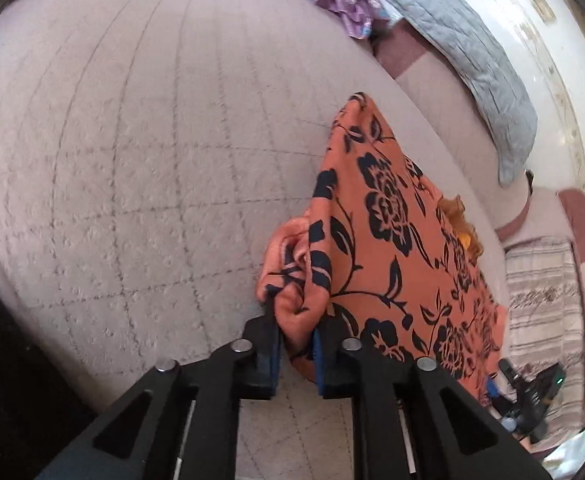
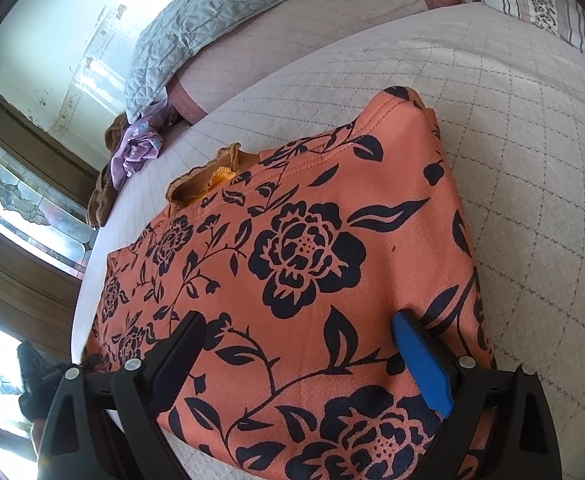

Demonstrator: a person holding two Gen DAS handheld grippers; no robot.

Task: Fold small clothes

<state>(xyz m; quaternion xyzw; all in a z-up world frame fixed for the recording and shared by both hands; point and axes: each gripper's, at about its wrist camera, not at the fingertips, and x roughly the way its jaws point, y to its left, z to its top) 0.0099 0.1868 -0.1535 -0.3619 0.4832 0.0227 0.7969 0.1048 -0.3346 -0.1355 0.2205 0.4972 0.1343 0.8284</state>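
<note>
An orange garment with a black flower print (image 1: pixel 392 240) lies on the pale quilted bed cover (image 1: pixel 132 160). My left gripper (image 1: pixel 297 350) is shut on a bunched edge of this garment, with the fabric pinched between its blue pads and pulled up off the cover. In the right wrist view the same orange garment (image 2: pixel 304 248) lies spread out flat, with a frilled orange collar (image 2: pixel 208 180) at its far edge. My right gripper (image 2: pixel 296 340) hovers open just above the near part of the garment, one finger on either side of a printed stem, and holds nothing.
A grey quilted pillow (image 1: pixel 472 52) lies at the head of the bed, with a crumpled purple garment (image 1: pixel 344 0) beside it. A striped cloth (image 1: pixel 544 300) lies at the right. The purple garment (image 2: pixel 136 148) and a brown cloth (image 2: pixel 102 196) sit at the bed's far edge near a window.
</note>
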